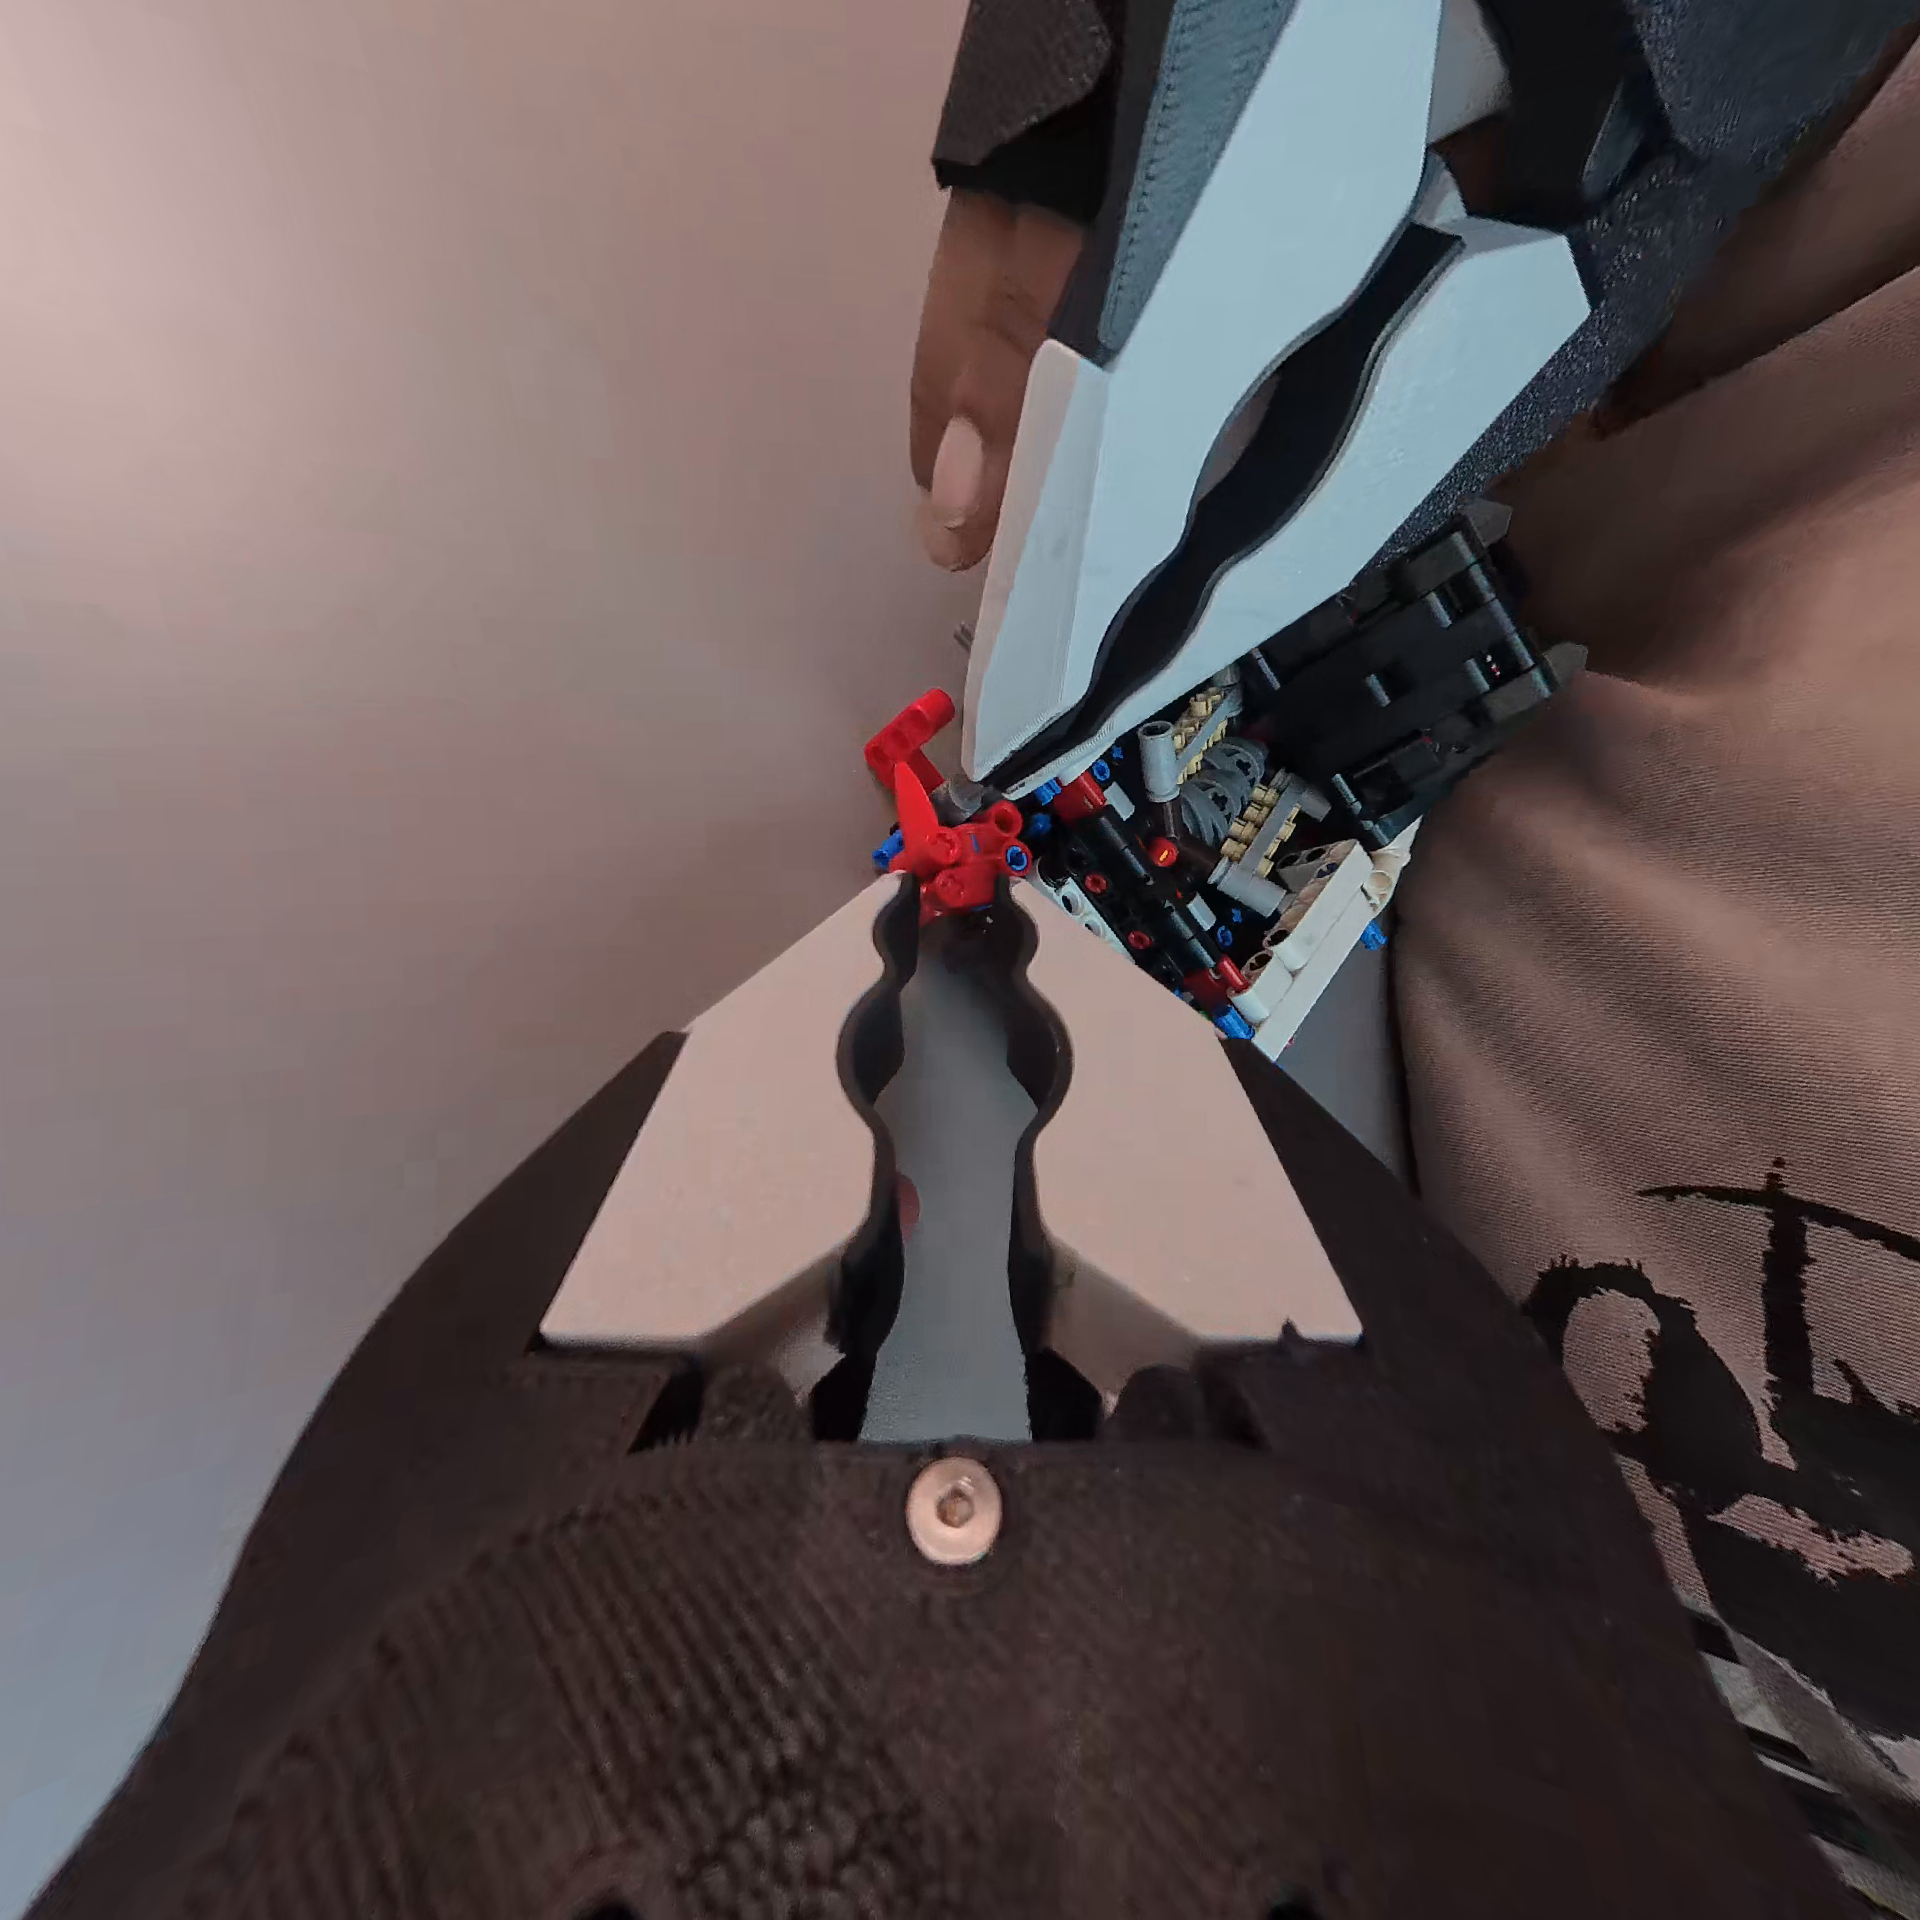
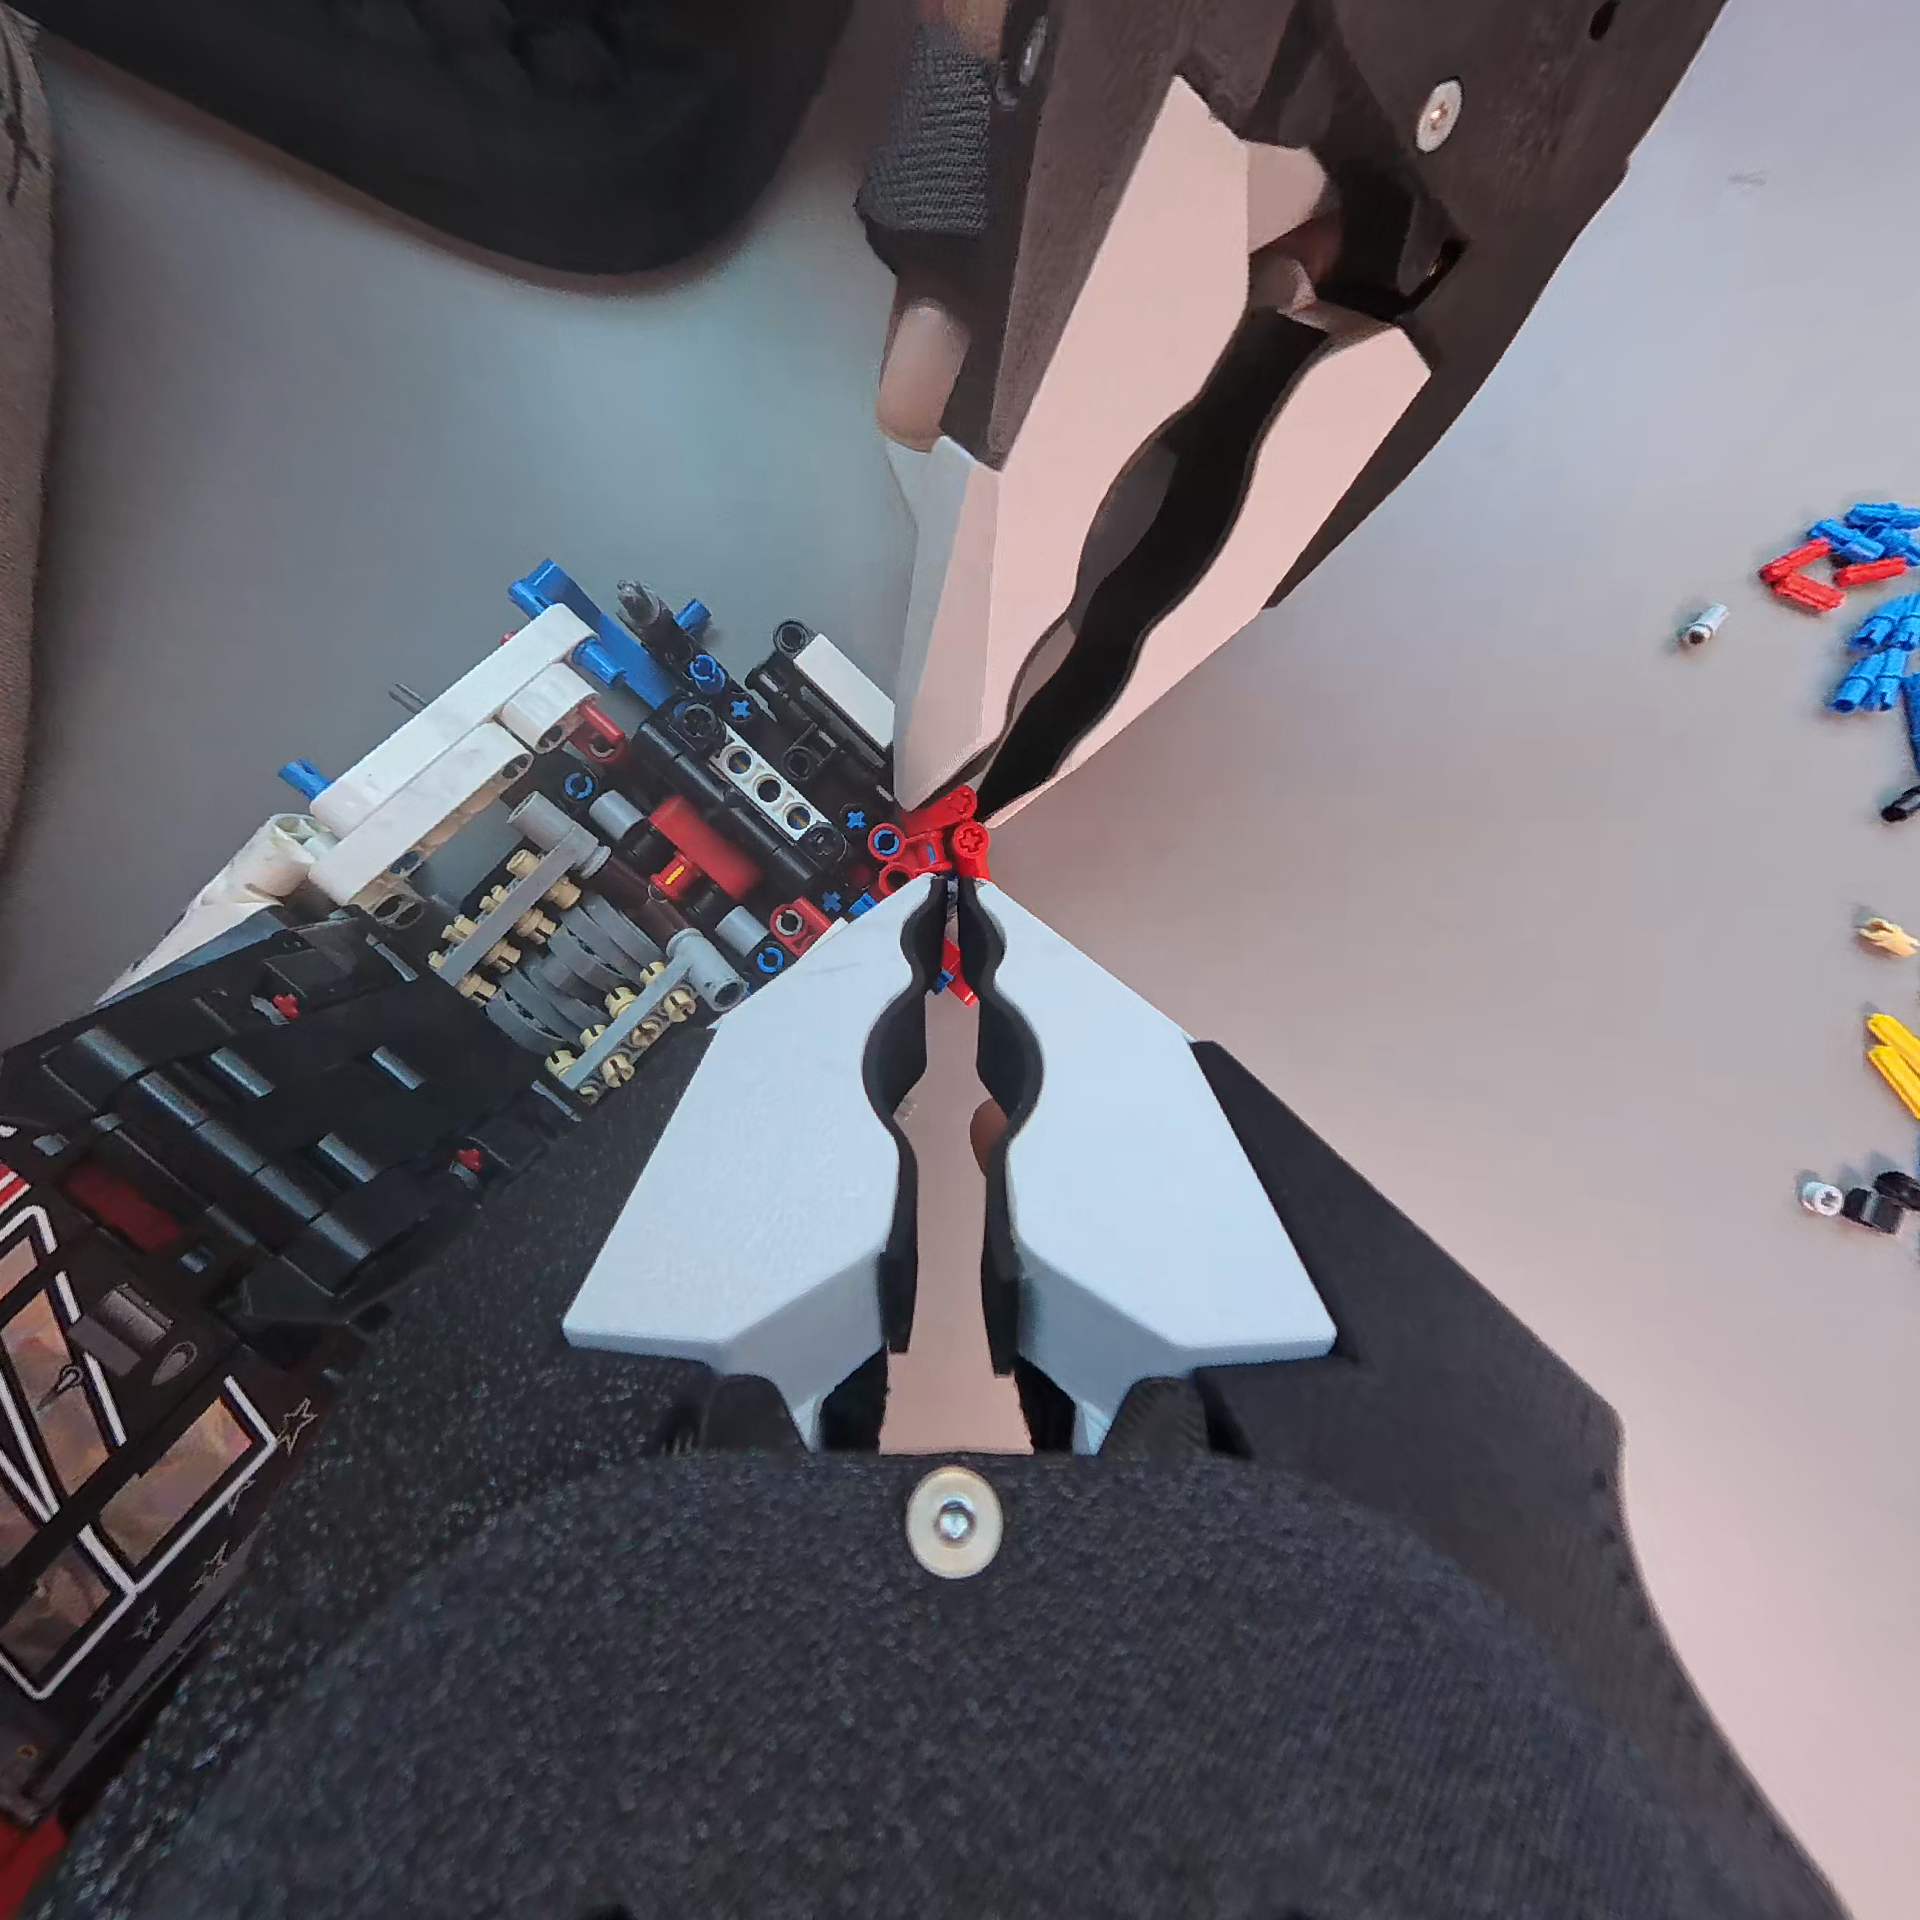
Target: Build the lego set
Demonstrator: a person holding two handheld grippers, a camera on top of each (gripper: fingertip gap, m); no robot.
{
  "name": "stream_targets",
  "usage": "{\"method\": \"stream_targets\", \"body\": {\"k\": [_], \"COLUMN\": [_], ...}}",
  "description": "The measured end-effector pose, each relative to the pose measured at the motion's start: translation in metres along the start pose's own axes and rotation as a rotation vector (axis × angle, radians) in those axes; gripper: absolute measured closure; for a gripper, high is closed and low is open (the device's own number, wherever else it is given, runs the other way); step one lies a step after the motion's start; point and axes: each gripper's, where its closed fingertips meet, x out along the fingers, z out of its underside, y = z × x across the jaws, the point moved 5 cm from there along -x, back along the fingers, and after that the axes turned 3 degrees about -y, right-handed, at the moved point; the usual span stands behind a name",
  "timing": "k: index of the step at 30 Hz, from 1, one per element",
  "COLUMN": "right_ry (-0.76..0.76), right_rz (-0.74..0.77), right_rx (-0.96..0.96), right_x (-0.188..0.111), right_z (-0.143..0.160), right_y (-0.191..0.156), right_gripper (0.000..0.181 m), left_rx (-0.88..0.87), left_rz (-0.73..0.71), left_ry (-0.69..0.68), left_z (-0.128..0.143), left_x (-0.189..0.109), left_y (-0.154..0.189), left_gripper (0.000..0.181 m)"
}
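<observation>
A partly built lego model of black, white, grey and red beams and gears lies on the pale table; it also shows in the left wrist view. A cluster of red connectors with blue pins sits at its near end, also in the left wrist view. My left gripper is shut on this cluster from one side. My right gripper is shut on a red part of it from the opposite side. The two grippers' tips almost touch. A red lever piece sticks out of the cluster.
Loose blue pins, red pins, yellow pieces and small grey and black bits lie at the table's right. A dark cushion lies at the back. The person's brown shirt is close behind the model. Both grippers' tips are close together, under 4 cm apart.
</observation>
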Motion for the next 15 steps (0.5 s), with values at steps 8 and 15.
{"method": "stream_targets", "body": {"k": [8, 15], "right_ry": [0.08, 0.149], "right_rz": [0.053, 0.081], "right_rx": [0.091, 0.239], "right_x": [-0.033, -0.063], "right_z": [0.007, 0.035], "right_y": [0.002, -0.027], "right_gripper": [0.177, 0.164], "left_rx": [0.089, 0.193], "left_rz": [-0.019, -0.033], "left_ry": [0.07, 0.05], "left_z": [-0.002, 0.001], "left_x": [-0.014, -0.001], "left_y": [0.003, 0.011], "left_gripper": [0.161, 0.155]}}
